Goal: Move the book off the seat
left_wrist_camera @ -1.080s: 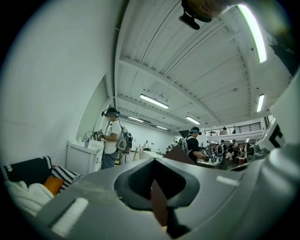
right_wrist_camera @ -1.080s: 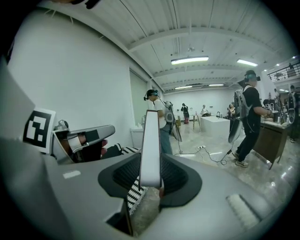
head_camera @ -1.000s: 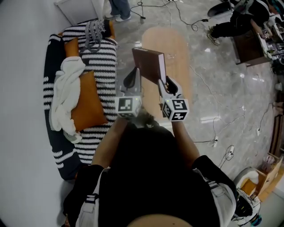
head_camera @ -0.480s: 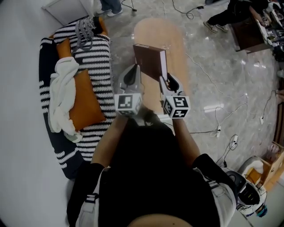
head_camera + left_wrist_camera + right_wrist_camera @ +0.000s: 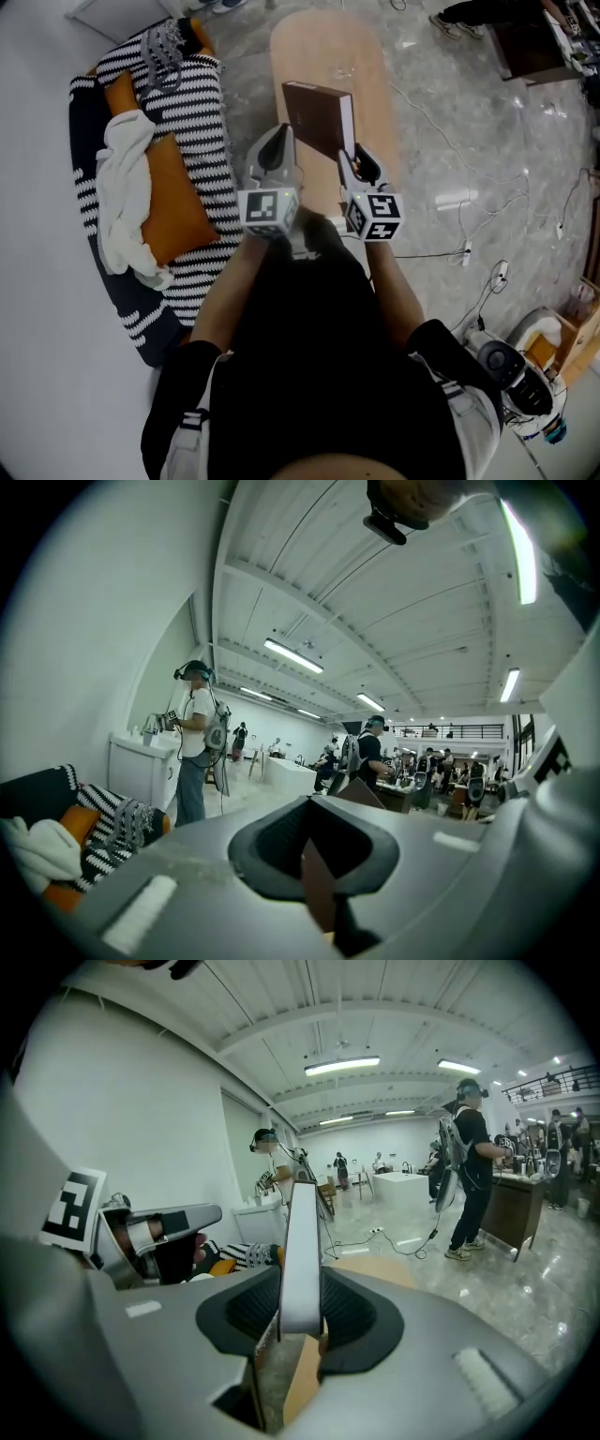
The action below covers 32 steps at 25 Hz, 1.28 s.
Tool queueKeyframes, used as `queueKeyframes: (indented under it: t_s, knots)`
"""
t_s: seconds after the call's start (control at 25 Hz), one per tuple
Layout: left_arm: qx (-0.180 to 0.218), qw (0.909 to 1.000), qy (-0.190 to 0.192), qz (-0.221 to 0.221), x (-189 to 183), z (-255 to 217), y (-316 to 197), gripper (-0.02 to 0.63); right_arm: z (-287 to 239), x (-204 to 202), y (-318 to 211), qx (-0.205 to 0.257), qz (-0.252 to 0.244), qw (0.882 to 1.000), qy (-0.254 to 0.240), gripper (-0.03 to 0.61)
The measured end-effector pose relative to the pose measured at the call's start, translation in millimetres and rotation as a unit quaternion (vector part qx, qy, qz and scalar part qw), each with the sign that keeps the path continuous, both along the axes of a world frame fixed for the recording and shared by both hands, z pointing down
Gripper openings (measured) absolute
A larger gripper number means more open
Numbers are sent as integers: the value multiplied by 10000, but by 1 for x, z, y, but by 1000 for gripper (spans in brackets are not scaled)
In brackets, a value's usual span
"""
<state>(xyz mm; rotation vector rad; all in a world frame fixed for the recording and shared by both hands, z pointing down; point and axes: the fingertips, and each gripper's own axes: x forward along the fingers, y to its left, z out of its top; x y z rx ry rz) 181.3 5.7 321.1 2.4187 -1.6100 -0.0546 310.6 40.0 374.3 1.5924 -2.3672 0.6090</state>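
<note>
Right of the black-and-white striped sofa (image 5: 202, 103), the left gripper (image 5: 283, 136) has its jaws narrowed on a thin brown sliver, seen only in its own view. Whether that is the dark brown hardcover book (image 5: 317, 117) beside it is unclear. The book hangs tilted over the pale oval wooden table (image 5: 319, 42), its near edge clamped by the right gripper (image 5: 350, 157), whose view shows it edge-on

No text, label, brand or number can be read on anything here.
</note>
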Motion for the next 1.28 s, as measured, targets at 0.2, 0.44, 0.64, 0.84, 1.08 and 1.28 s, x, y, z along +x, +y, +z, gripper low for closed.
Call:
queueKeyframes:
  t_s: [0.2,0.44,0.64,0.84,1.08,1.28]
  knots:
    - [-167,9997,-62,145,15,17,-1,3,19,13,-1,-163,95,9998,-3,143]
    - [-344,9991,-75,246,30,38,-9,3,44,26,-6,-368,162,9992,-13,143]
    - [-468,9985,-113,260,39,56,-14,3,69,34,-2,-571,190,9982,-4,143]
    - [-574,9980,-116,248,47,75,-21,3,92,41,-4,-747,238,9969,-24,143]
    - [-705,9972,-158,213,50,98,-24,3,124,45,-3,-964,240,9950,-71,143]
    - [-890,9957,-130,203,57,121,-23,3,154,47,-3,-1174,210,9928,-76,143]
